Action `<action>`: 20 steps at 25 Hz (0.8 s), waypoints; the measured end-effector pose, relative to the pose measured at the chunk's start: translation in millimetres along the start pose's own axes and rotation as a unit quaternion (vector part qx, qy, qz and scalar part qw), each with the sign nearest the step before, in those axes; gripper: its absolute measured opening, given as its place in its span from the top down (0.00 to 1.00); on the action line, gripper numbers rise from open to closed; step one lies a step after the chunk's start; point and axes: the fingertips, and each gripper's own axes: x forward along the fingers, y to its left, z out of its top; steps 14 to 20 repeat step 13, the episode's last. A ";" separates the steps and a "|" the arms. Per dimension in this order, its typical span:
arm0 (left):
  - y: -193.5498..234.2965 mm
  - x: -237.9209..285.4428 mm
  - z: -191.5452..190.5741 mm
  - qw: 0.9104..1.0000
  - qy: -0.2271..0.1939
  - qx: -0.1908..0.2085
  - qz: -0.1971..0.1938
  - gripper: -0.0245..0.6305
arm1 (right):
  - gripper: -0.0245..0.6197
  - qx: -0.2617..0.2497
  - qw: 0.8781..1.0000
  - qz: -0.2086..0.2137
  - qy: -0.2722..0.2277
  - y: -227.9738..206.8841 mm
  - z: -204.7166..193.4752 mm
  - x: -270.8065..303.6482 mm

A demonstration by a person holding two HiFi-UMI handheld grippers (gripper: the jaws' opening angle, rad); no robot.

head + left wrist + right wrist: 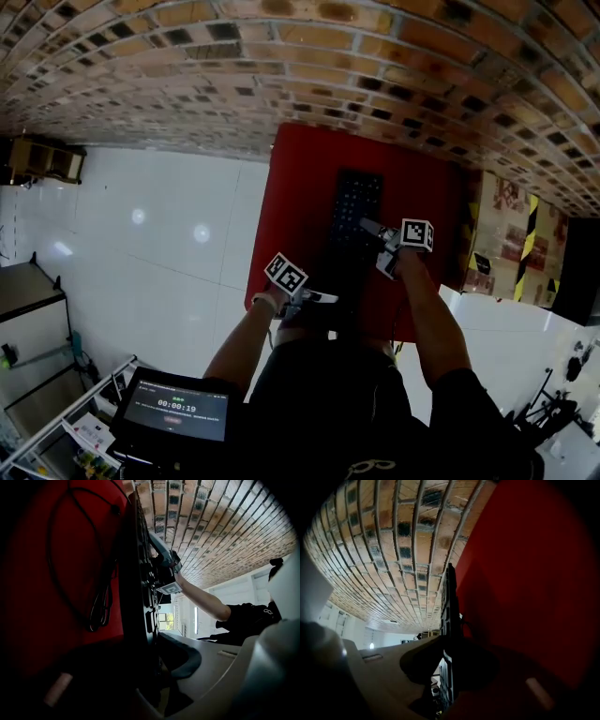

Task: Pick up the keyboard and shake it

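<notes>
Across the top of the head view, a brick wall [281, 56]. Below it on the left, white tiled floor [141, 234] with lamp glare. Against the wall, a red desk [300, 169].

At the bottom edge, the person's black shirt [328, 403], both forearms reaching toward the desk. To the right of the desk, stacked boxes [506, 234], one with yellow and black stripes. At lower left, a dark screen [176, 410] showing a timer.

Over the middle of the desk, a black keyboard [356, 202], lengthwise away from the person and about parallel to the red top. Resting on the desk or just clear of it: cannot tell.

At the keyboard's near end, the left claw [326, 298], clamped on the edge. In the left gripper view, keyboard edge-on between the jaws, a dark pad [185, 660] against the key side, the other jaw lost in shadow on the desk side.

On the keyboard's right long edge, further up, the right claw [367, 227], likewise clamped. In the right gripper view, thin keyboard edge running up between two dark pads [419, 663], both against it.

Beneath the keyboard, a black cable [101, 606] looped on the red top.
</notes>
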 end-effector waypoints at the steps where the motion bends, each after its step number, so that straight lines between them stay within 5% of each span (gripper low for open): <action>1: 0.2 0.3 0.3 1.000 -0.001 -0.001 0.000 0.76 | 0.84 -0.002 1.000 -0.003 0.001 -0.9 0.6 0.1; 20: 4.9 -4.7 4.8 1.000 -0.010 -0.007 -0.001 0.76 | 0.84 0.001 1.000 -0.010 0.007 -6.3 4.2 10.0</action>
